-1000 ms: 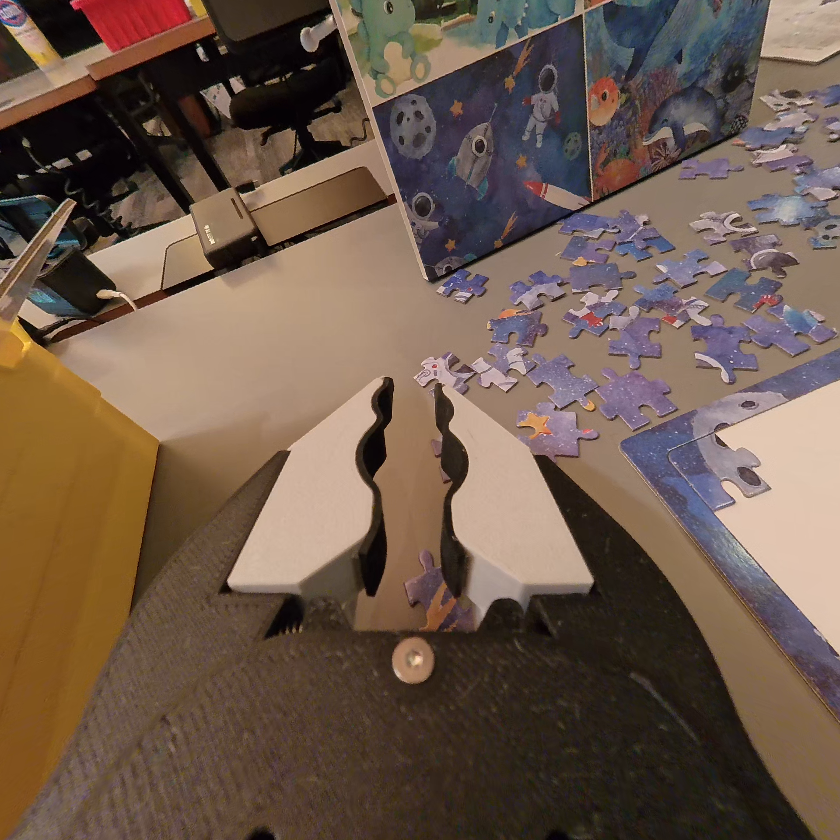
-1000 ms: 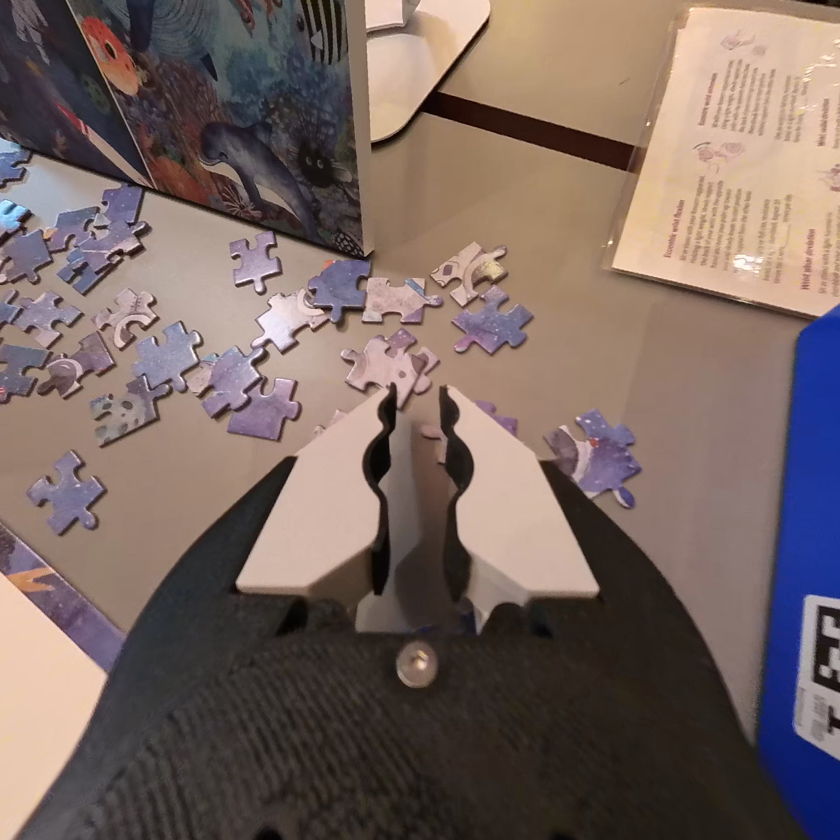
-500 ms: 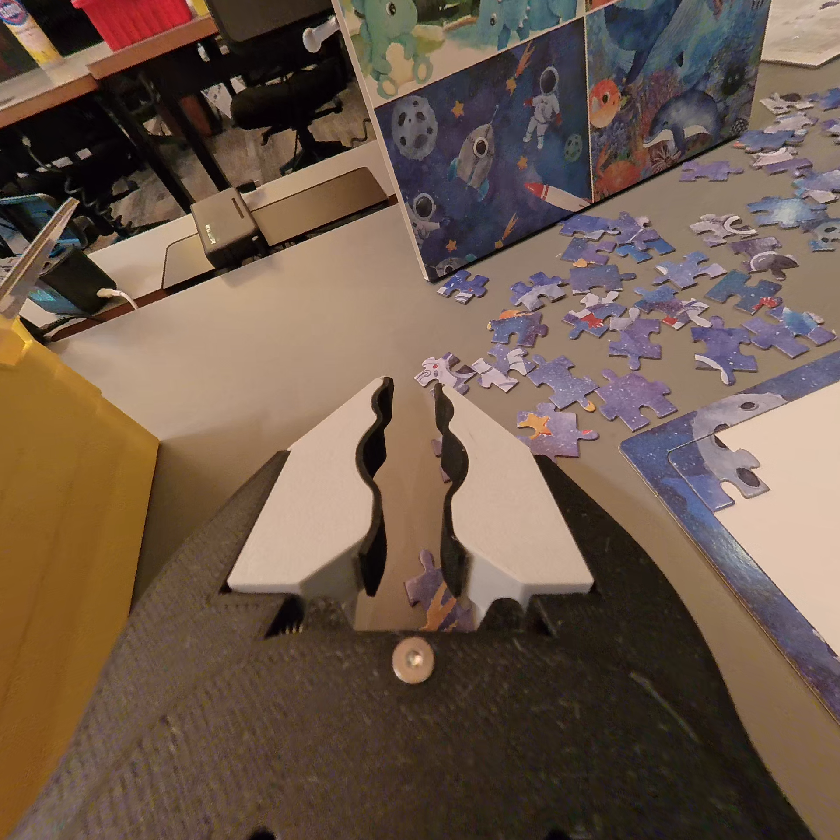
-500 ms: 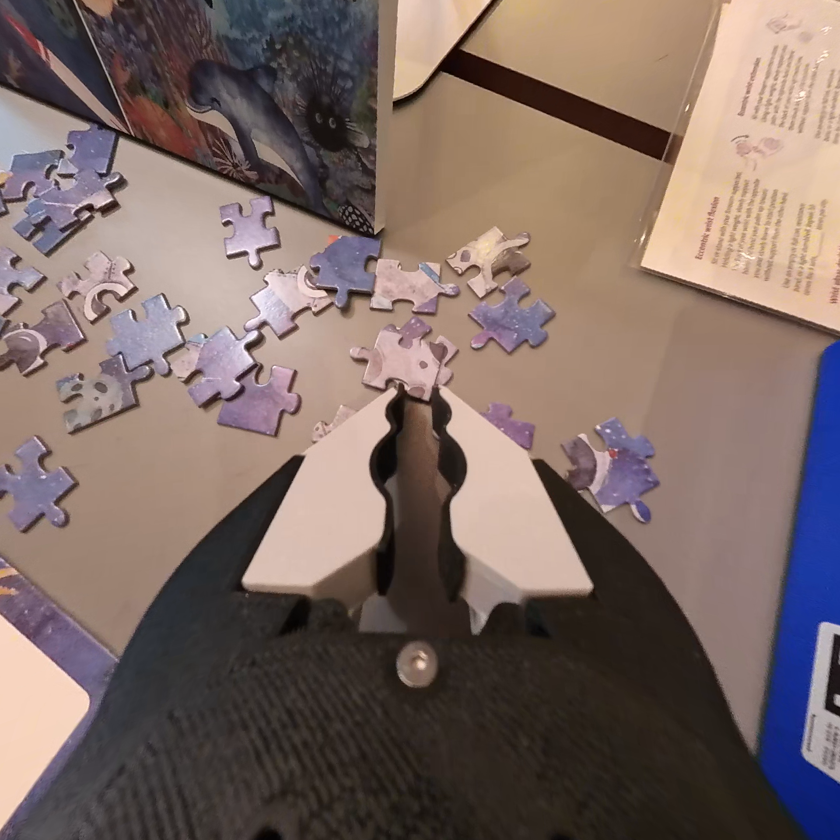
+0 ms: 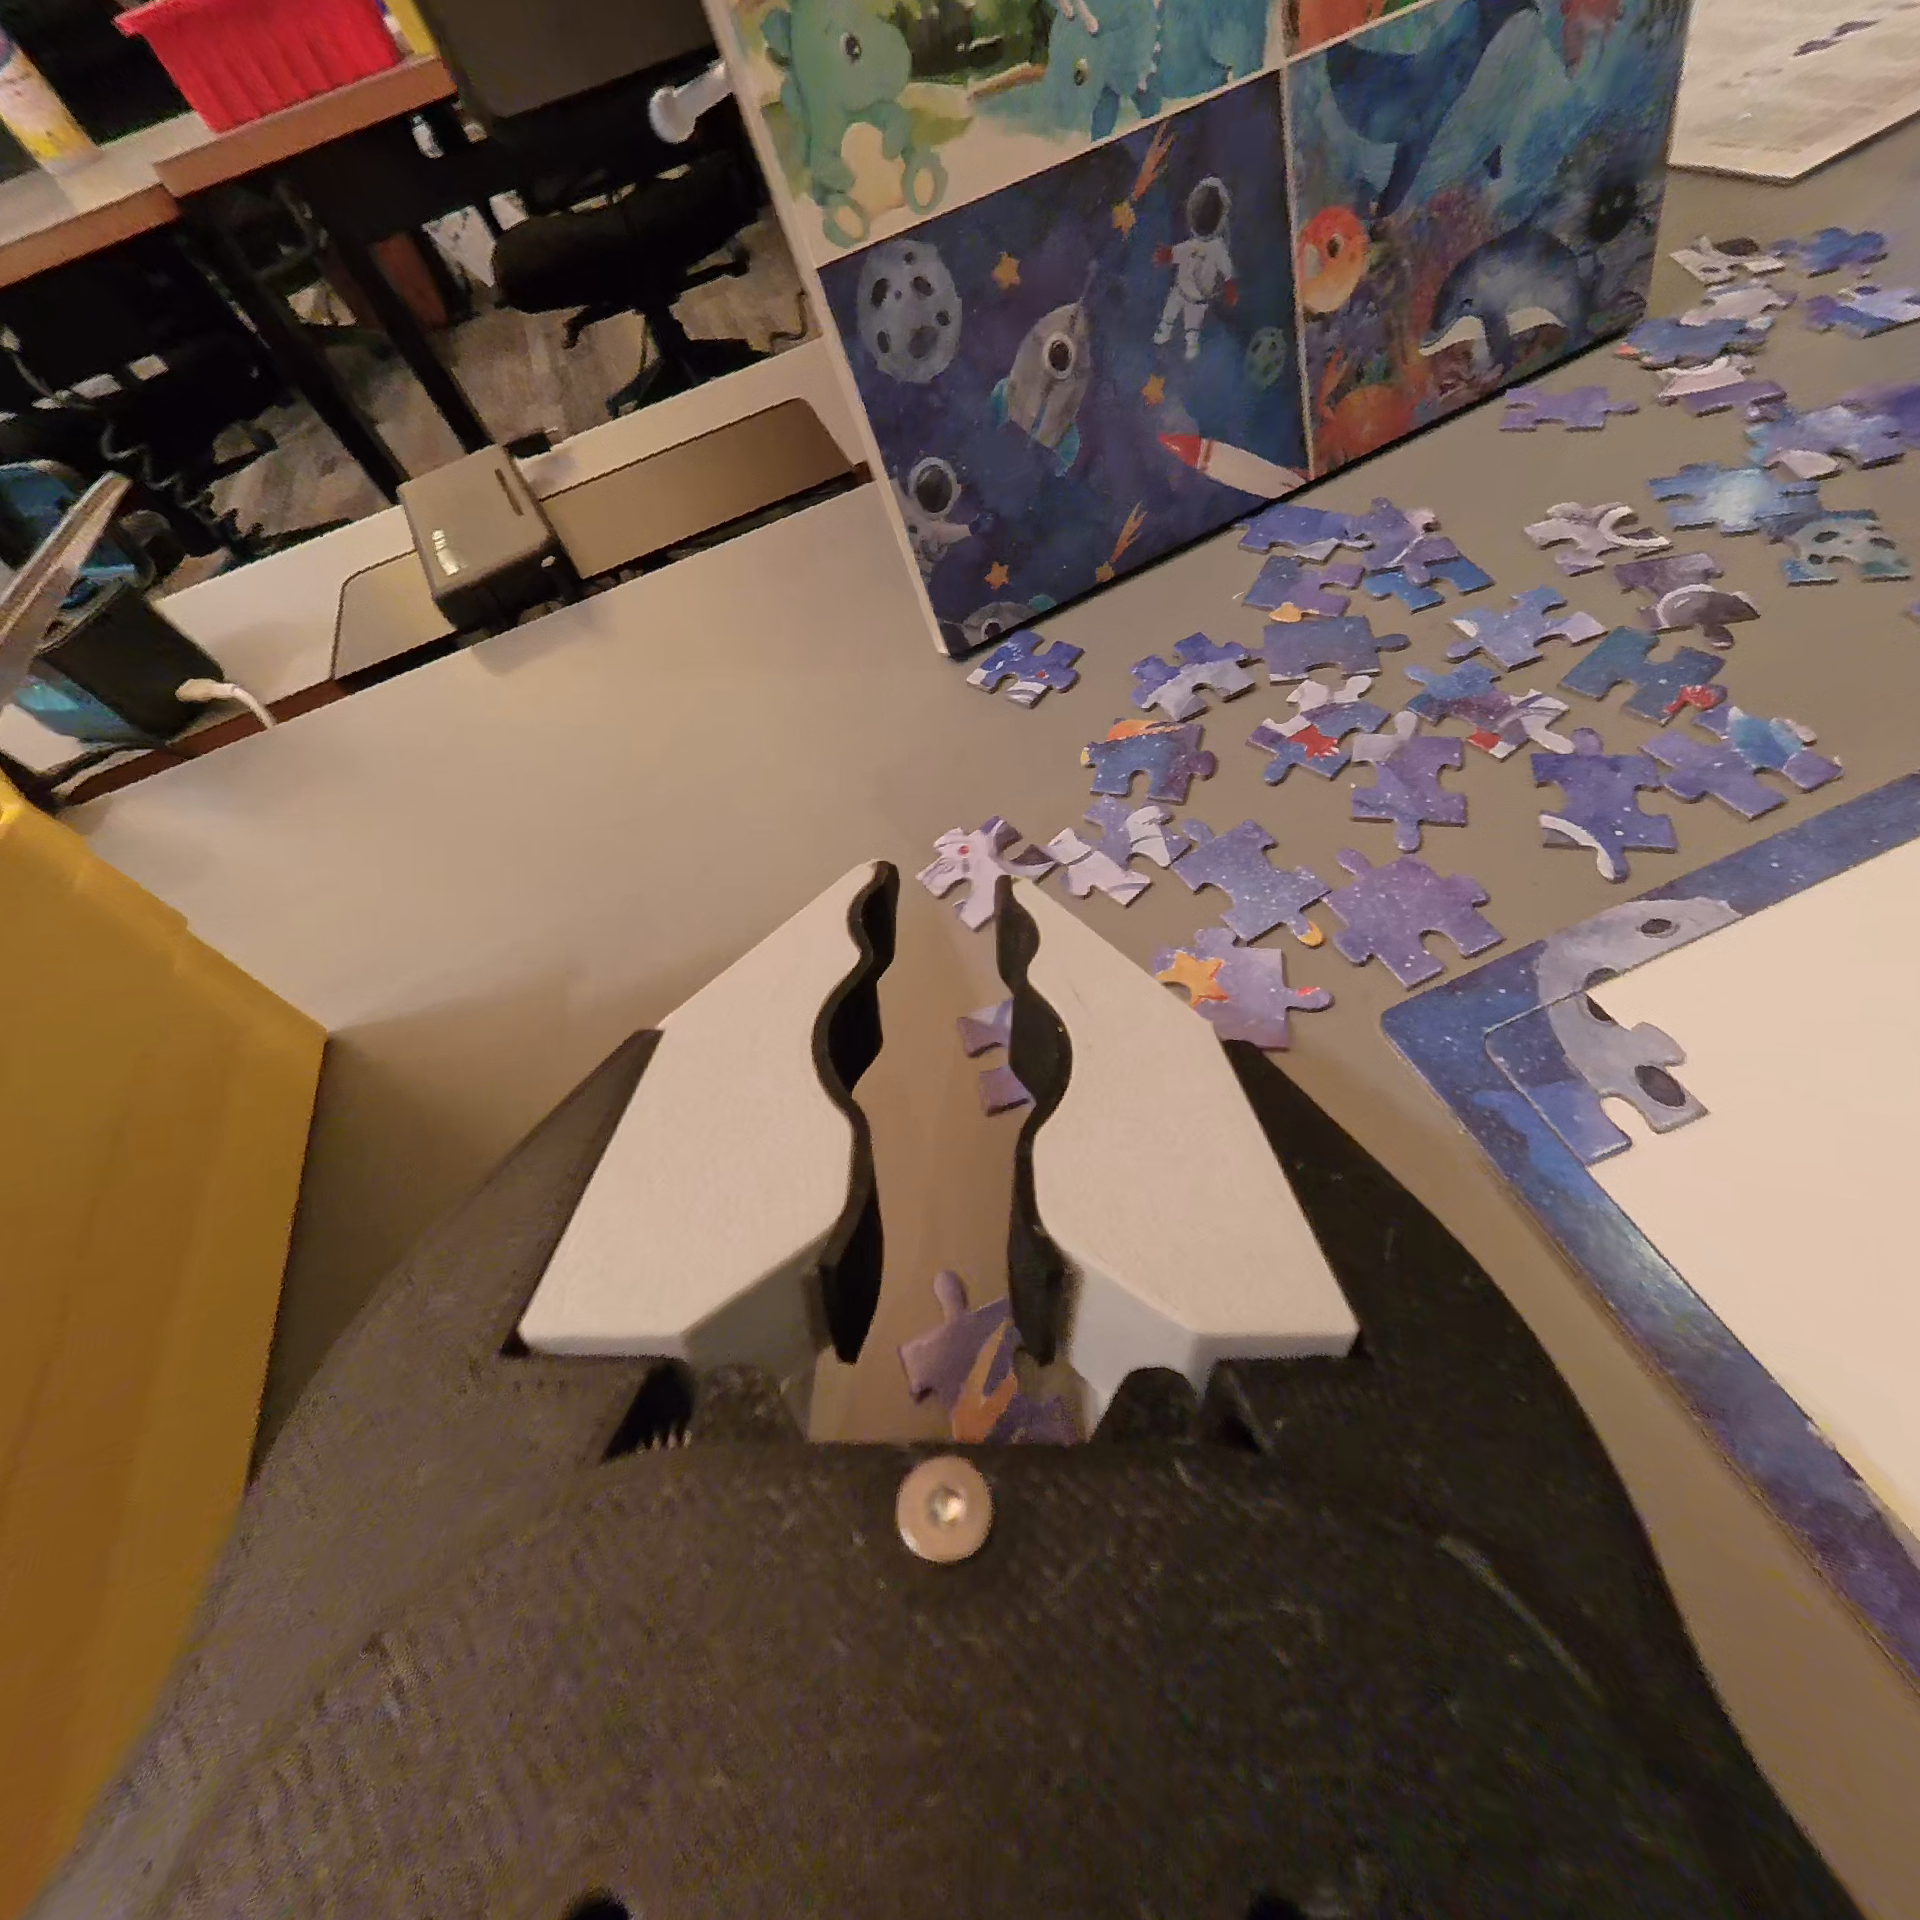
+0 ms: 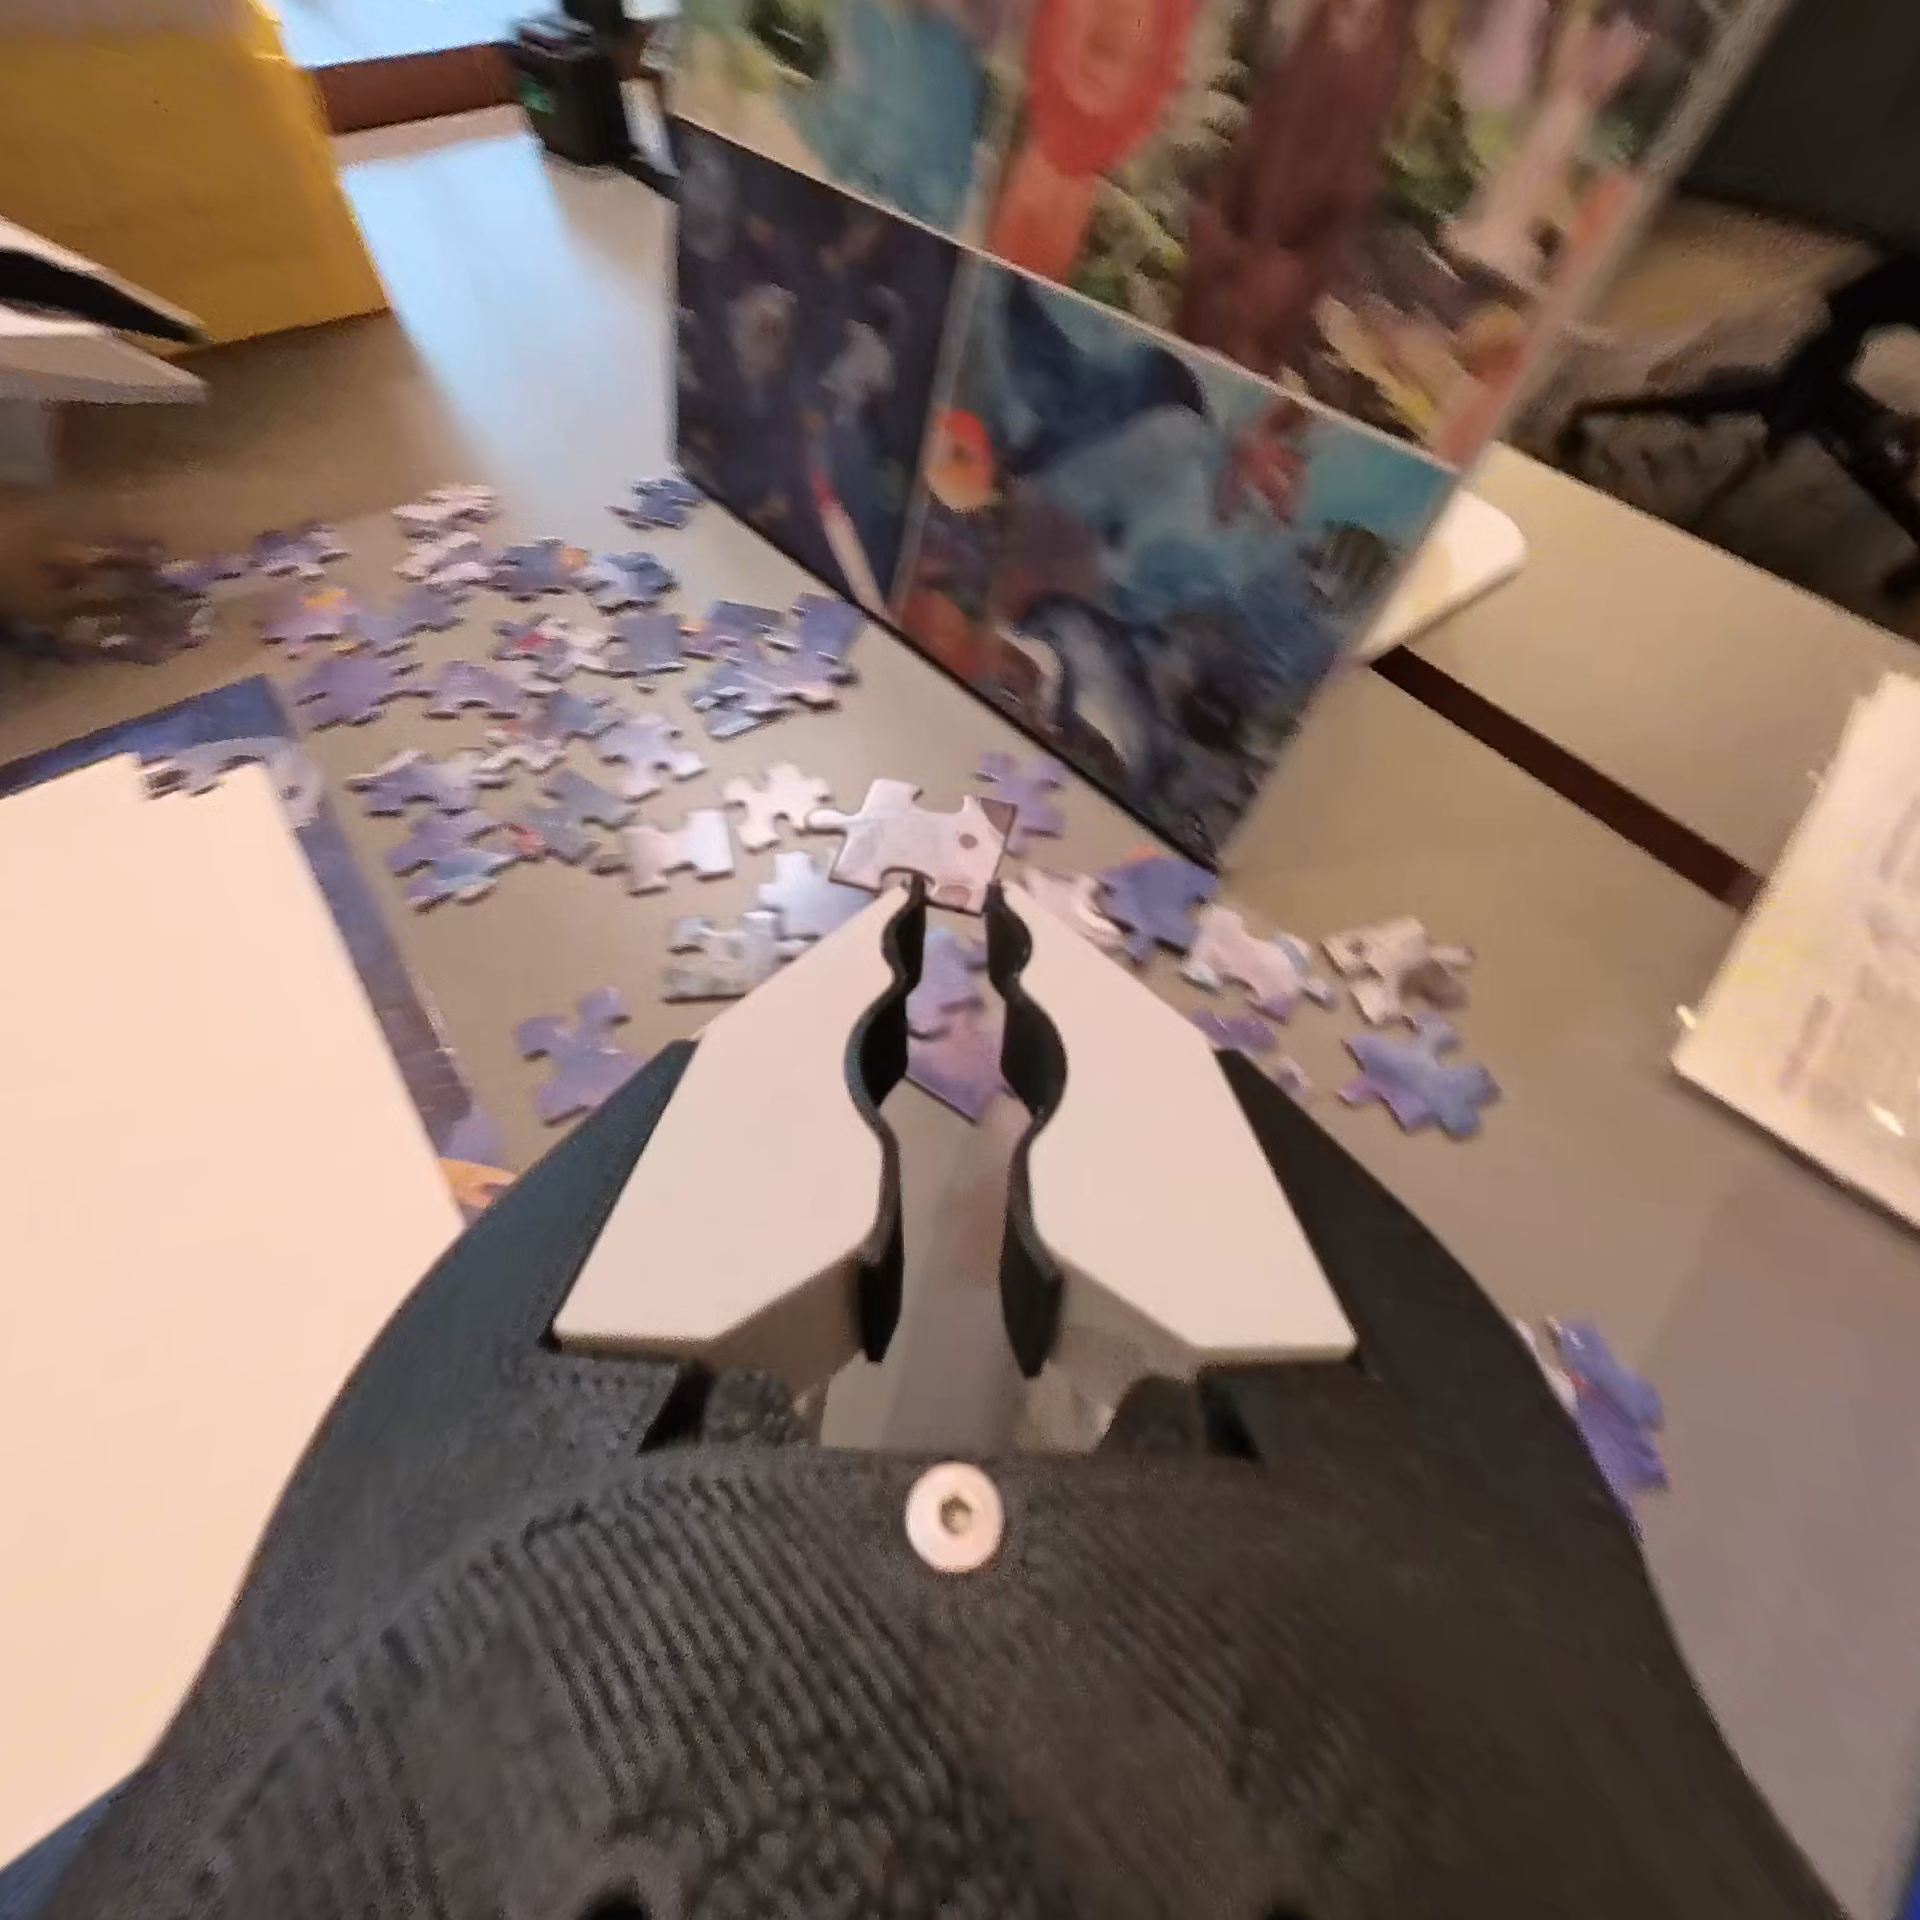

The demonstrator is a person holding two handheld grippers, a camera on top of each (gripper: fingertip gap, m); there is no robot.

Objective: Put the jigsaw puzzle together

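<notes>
The right gripper [image 6: 954,902] pinches a pale grey-lilac cardboard puzzle piece [image 6: 920,844] at its fingertips; the white-centred blue puzzle tray [image 6: 343,883] lies left. The left gripper [image 5: 945,883] stands slightly spread, empty.

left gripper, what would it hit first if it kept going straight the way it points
Probably the pale puzzle piece lying on the table just past the left gripper tips. Depth is unclear; it might clear it and meet bare table instead.

Loose pieces [image 5: 1413,769] lay scattered on the tabletop [image 5: 623,790], the box [image 5: 1226,312] standing upright behind them. The board [image 5: 1538,1132] sat right of the left gripper [image 5: 940,894]; a bin [image 5: 125,1195] stood at its left.
</notes>
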